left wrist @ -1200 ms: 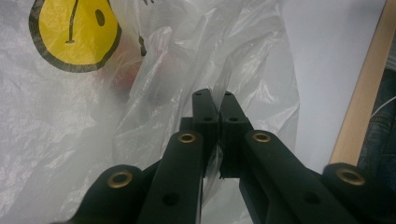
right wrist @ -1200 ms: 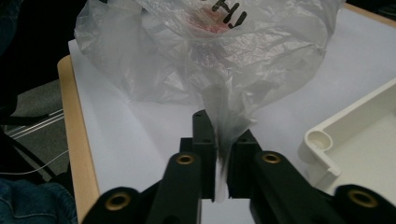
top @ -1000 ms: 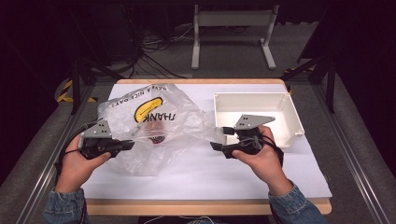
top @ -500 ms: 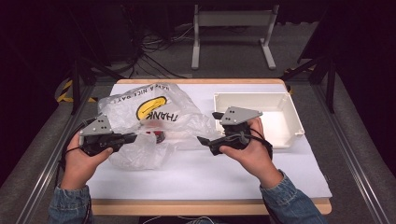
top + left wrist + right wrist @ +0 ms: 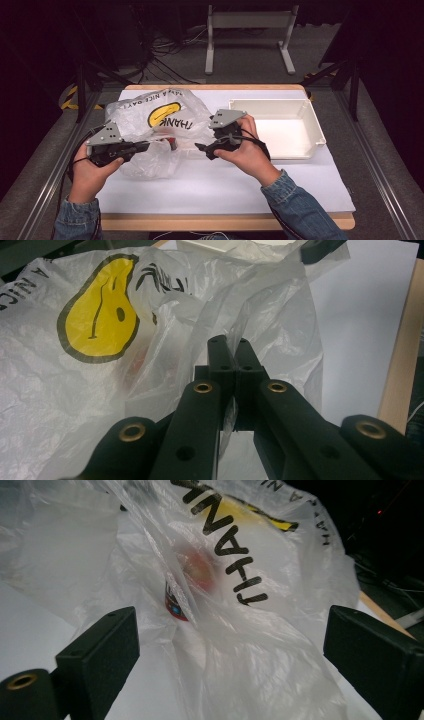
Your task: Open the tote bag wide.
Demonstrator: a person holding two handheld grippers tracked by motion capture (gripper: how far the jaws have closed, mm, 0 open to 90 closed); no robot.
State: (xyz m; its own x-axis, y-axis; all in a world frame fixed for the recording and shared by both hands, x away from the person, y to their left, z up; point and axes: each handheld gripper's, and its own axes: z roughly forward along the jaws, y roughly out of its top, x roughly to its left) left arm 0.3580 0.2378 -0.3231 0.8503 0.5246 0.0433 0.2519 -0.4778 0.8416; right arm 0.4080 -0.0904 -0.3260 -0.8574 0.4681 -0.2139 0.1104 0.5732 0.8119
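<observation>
Since a second ago the right claw has travelled from beside the tray toward the middle of the desk, up to the bag, and its jaws have just been opening. In the right gripper view they stand wide apart, with a fold of bag film between them that neither pad presses on. The left claw has hardly shifted; in the left gripper view its jaws are pressed together on a pinch of the crumpled clear plastic bag with the yellow smiley face and black lettering, holding up that side of the film.

The bag lies on the left half of the white-topped desk, spreading from near the far edge toward the middle, between the two claws. Through the film a small round red object shows, blurred, inside the bag; what it is cannot be made out.

On the right half of the desk, toward its far right corner, sits a white rectangular plastic tray, just behind the person's right hand. The left hand holds its gripper near the desk's left edge.
</observation>
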